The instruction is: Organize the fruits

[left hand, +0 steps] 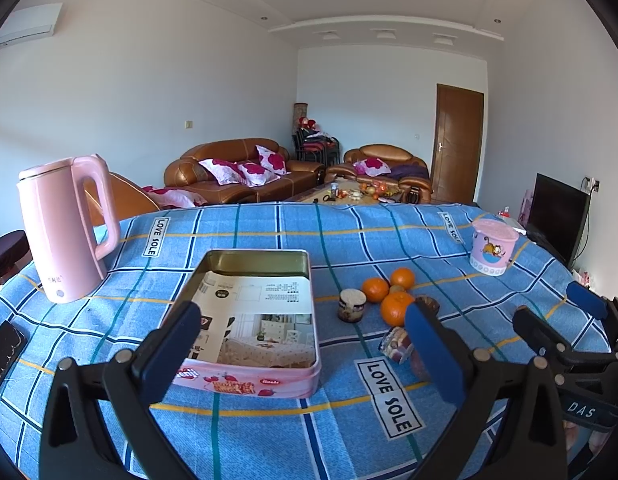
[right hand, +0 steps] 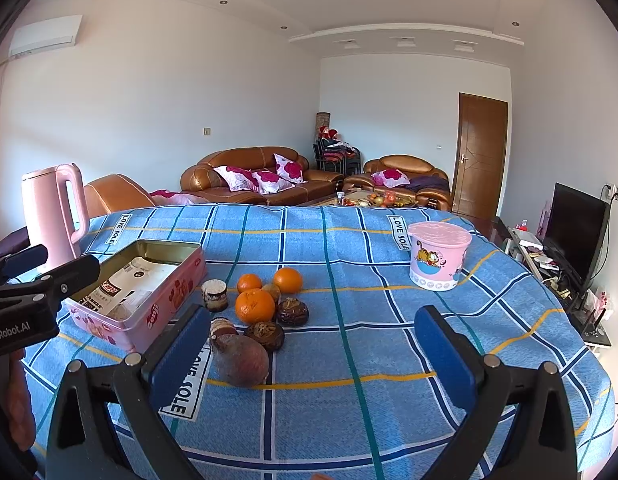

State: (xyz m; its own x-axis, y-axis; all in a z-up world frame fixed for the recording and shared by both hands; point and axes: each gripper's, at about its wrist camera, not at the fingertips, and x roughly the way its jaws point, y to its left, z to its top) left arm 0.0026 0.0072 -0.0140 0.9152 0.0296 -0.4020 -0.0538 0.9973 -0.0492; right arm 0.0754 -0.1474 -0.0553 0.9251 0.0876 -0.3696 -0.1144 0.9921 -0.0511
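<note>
Three oranges lie in a cluster mid-table on the blue checked cloth, with a small brown fruit, two dark wrinkled fruits and a reddish-purple fruit around them. Two small jars stand beside the cluster. Left of it sits an open pink tin, lined with printed paper. My right gripper is open, hovering short of the fruits. In the left wrist view my left gripper is open above the tin, the oranges off to its right. Neither holds anything.
A pink kettle stands at the table's far left and a pink lidded tub at the far right. A dark phone lies at the left edge. Beyond the table are brown sofas and a TV at right.
</note>
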